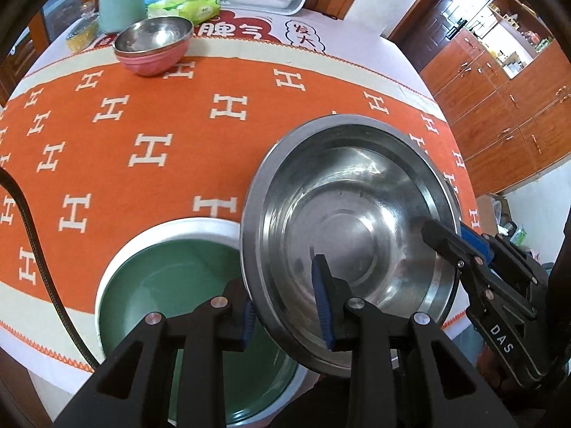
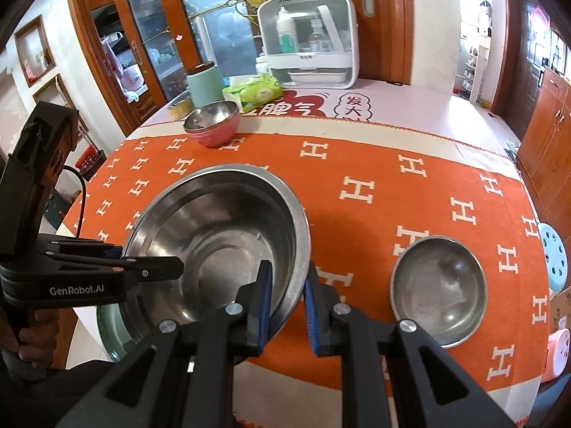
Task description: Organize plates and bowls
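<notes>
A: Gripping the steel basin (image 1: 351,235) by its rim, left jaws (image 1: 285,315) and right jaws (image 2: 287,306) both clenched; it's tilted above the green plate (image 1: 171,285).

B: Handling?

A: Stiff, light, probably slippery; opposite rim edges look safest.

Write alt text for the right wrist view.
Both grippers, right and left, clamp opposite rims of a large steel bowl above an orange tablecloth. A small steel bowl sits to its right; a pink bowl stands farther back.
</notes>
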`<state>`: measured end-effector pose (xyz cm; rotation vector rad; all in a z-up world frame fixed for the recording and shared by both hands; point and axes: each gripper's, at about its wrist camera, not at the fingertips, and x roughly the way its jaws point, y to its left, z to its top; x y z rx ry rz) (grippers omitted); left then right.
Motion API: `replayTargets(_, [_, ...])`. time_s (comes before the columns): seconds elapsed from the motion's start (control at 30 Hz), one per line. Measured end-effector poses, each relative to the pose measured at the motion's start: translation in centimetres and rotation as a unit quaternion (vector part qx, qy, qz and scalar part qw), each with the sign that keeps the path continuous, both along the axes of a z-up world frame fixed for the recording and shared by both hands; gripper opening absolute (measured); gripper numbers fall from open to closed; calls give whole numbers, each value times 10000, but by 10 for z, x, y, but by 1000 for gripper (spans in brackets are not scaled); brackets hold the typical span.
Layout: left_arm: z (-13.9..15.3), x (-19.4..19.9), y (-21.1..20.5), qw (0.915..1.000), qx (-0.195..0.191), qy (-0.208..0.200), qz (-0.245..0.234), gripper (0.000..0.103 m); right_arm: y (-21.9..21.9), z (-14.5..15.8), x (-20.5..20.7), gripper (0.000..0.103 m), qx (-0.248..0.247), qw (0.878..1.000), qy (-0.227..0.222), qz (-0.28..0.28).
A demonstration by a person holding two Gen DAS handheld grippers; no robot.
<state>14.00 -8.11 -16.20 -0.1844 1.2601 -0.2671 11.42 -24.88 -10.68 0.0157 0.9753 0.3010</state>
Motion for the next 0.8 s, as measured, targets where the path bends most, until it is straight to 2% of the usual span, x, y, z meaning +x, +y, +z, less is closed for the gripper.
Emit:
replayTargets(0.17, [10, -13, 24, 9997, -157, -146, 117, 27, 19, 3, -8, 17, 73, 10000, -5, 58])
replayTargets(0.43, [15, -24, 67, 9995, -209, -99, 210, 27, 62, 6, -19, 17, 106, 9998, -9, 137])
replayTargets(0.8, [26, -45, 141, 9988, -128, -261, 403, 27, 132, 10, -27, 18, 182, 9992, 7, 366])
